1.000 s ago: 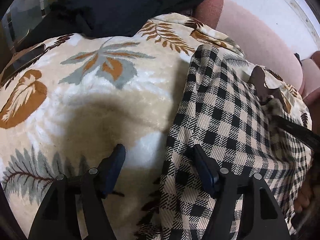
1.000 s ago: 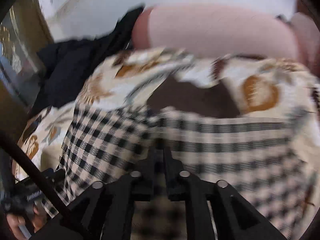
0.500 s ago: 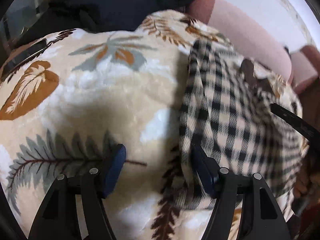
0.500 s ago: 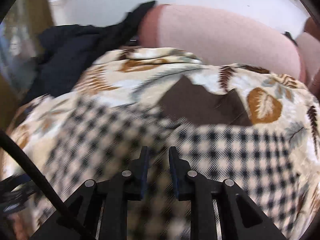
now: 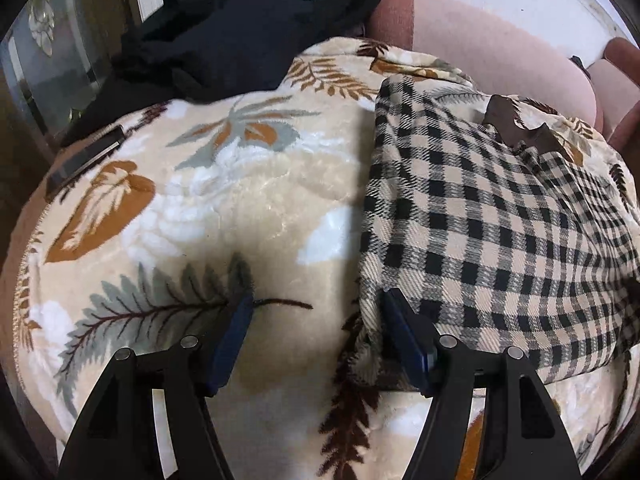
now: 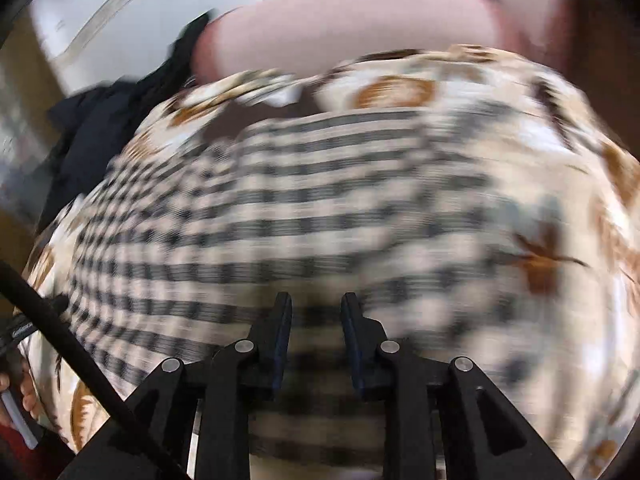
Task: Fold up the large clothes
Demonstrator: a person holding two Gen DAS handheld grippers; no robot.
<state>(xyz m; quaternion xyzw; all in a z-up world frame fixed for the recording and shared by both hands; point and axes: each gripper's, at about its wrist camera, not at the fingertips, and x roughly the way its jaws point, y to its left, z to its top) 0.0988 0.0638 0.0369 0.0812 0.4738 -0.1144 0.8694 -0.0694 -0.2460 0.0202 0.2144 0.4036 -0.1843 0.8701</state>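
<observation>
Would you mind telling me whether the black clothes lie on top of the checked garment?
No, the black clothes are heaped at the far edge of the leaf-print blanket, apart from the checked garment.

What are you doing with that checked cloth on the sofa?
A person is folding a checked shirt on a leafy blanket spread over a pink sofa. The left gripper is open, with the shirt's edge by one of its fingers. The right gripper is over the shirt, its jaws opening with no cloth pinched. Dark clothes are piled at the back.
</observation>
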